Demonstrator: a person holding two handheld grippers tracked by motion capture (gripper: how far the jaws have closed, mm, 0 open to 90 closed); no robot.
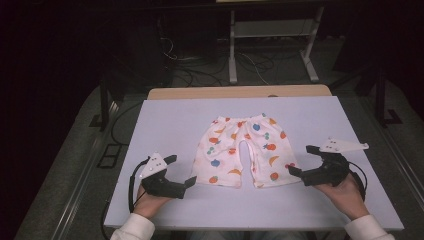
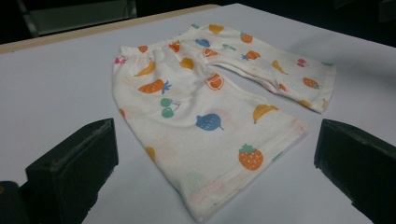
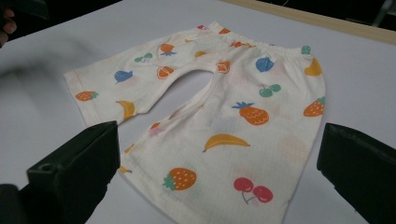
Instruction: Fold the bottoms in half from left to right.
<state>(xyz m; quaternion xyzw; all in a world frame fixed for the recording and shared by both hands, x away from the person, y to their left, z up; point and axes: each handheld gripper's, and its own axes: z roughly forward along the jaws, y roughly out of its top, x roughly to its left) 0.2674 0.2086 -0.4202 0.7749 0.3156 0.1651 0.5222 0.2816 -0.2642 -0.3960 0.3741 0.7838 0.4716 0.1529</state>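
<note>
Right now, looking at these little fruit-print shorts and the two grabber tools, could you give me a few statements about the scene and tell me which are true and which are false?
1. The fruit-print shorts lie spread flat on the white table. True.
2. The left gripper is clamped on a leg hem. False: its jaws stand open, apart from the cloth.
3. The waistband points away from the person, the leg openings toward them. True.
4. The right gripper is open, beside the hem of the leg on its side. True.
5. The shorts are folded in half. False: both legs lie side by side, unfolded.
6. The shorts are printed with stars. False: they show strawberries, bananas, cherries and other fruit.
</note>
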